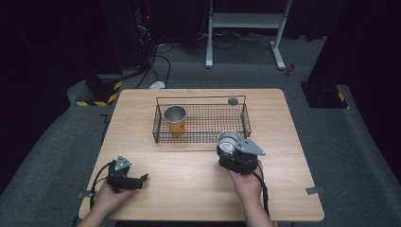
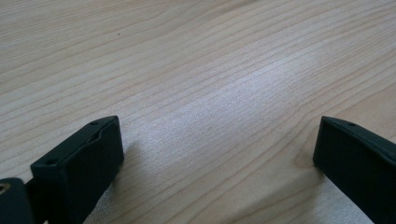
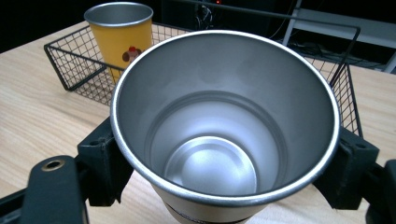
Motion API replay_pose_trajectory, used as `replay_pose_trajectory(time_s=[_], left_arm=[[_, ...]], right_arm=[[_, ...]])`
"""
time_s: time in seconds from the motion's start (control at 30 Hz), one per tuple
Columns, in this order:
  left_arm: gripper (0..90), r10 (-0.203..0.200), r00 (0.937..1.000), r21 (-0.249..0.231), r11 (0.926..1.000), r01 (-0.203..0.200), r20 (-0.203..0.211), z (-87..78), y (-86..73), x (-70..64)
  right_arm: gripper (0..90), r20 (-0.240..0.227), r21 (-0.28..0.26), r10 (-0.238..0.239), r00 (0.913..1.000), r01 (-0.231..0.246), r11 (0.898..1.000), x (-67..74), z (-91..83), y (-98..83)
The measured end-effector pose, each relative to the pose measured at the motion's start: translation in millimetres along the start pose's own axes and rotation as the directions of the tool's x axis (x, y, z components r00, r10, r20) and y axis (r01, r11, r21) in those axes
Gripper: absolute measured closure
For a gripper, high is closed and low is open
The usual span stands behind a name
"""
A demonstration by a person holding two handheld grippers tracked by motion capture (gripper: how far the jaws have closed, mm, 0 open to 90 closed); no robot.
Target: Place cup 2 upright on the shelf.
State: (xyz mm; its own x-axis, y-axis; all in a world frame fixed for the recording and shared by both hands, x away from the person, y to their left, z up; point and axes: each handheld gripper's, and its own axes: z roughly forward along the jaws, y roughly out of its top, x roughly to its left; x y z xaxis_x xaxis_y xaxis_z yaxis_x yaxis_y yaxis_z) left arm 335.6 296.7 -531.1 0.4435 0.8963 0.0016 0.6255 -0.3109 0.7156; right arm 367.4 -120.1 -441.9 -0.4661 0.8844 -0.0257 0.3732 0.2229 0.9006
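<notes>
The right gripper point(image 1: 230, 147), at lower centre of the high view, clamps its jaws on both sides of a steel cup point(image 3: 224, 126), held upright just in front of the wire basket point(image 1: 159, 135). The left gripper point(image 1: 142, 178), at lower left, rests on the table point(image 1: 189, 189) with its jaws spread wide and nothing between them. Inside the basket's left end stands a yellow cup point(image 1: 175, 120); a small grey disc point(image 1: 232, 100) lies beyond its far right corner.
</notes>
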Motion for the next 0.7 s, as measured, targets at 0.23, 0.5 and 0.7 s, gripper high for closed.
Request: replay_pose_trajectory(time_s=[0.23,0.5,0.7], left_arm=[[2.0,0.0,1.0,0.0,1.0,0.0,0.001,-0.1,0.0,0.1],[2.0,-0.001,1.0,0.0,1.0,0.001,0.0,0.0,0.1,0.0],[1.8,0.005,1.0,0.002,1.0,-0.005,0.005,0.3,0.3,-0.7]], right_arm=[[18.7,0.003,-0.014,0.0,1.0,0.0,1.0,-0.3,4.1,10.6],[18.7,0.025,-0.02,0.015,0.9996,-0.015,1.0,-8.1,10.3,17.0],[18.7,0.048,-0.028,0.007,0.9988,-0.006,1.0,-13.5,14.4,24.0]])
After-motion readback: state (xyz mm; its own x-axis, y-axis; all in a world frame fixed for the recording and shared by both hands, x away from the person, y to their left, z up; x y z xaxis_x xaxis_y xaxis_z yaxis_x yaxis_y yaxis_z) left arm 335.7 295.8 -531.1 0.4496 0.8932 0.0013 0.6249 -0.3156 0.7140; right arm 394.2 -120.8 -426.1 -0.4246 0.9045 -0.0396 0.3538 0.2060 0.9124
